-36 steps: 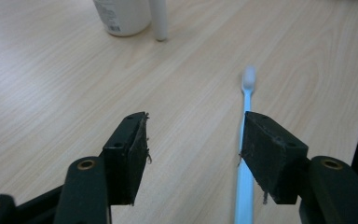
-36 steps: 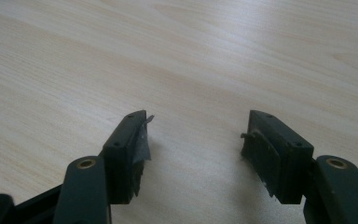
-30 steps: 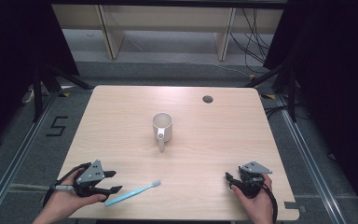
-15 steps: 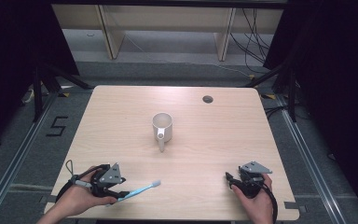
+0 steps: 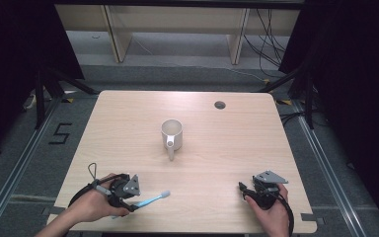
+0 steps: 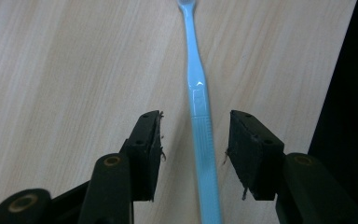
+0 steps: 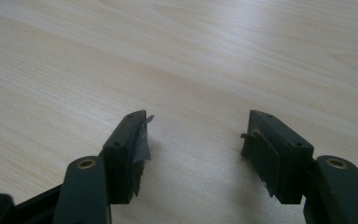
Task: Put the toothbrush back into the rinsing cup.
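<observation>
Pale-blue glossy plastic toothbrush (image 6: 199, 100), slim with ribbed handle, lies flat on the wood-grain worktop (image 5: 128, 128) between the left gripper (image 6: 193, 144), whose black padded jaws have just been closing, not yet touching. Right gripper (image 7: 196, 140) gapes empty.

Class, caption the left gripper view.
Left gripper jaws, just closing, straddle the blue toothbrush handle on the table.

Light-blue toothbrush (image 6: 198, 88) lies flat near the table's (image 5: 128, 128) front-left edge.

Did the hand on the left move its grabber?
Yes. The left gripper slid toward the table's near edge, jaws just closing around the blue toothbrush, not yet pressing.
</observation>
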Demonstrator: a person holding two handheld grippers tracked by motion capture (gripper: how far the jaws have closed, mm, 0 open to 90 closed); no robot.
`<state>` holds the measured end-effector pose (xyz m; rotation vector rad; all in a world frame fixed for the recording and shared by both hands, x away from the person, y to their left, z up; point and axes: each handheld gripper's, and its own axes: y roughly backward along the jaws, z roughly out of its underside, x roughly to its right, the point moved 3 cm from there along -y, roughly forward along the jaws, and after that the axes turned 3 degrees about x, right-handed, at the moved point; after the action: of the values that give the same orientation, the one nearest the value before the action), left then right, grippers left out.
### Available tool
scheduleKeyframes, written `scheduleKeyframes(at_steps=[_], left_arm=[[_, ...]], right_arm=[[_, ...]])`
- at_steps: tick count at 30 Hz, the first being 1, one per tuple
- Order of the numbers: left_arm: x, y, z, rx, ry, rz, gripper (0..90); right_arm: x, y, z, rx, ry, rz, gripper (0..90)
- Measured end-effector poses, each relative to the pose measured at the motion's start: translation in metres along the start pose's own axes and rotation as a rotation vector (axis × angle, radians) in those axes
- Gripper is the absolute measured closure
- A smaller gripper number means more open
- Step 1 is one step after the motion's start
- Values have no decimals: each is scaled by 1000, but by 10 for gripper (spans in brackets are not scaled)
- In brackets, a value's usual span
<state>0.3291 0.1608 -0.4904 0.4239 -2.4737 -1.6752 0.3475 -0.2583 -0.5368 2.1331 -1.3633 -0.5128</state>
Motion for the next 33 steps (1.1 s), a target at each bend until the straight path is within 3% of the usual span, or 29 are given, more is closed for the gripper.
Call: scheduleKeyframes(at_steps=[9,19,29,31,33], left_arm=[[-2,-11,-4,-105,10,50,581],[-2,-17,-11,-130,25,58,626],[-2,-22,-11,-160,60,70,649],[-3,-22,-10,-156,85,75,652],[-4,-22,-10,-156,73,75,653]], right_arm=[[1,0,0,5,14,11,399],[2,1,0,6,17,18,399],[3,0,-1,15,31,15,399],[3,0,-1,16,34,13,400],[3,0,-1,13,29,15,399]])
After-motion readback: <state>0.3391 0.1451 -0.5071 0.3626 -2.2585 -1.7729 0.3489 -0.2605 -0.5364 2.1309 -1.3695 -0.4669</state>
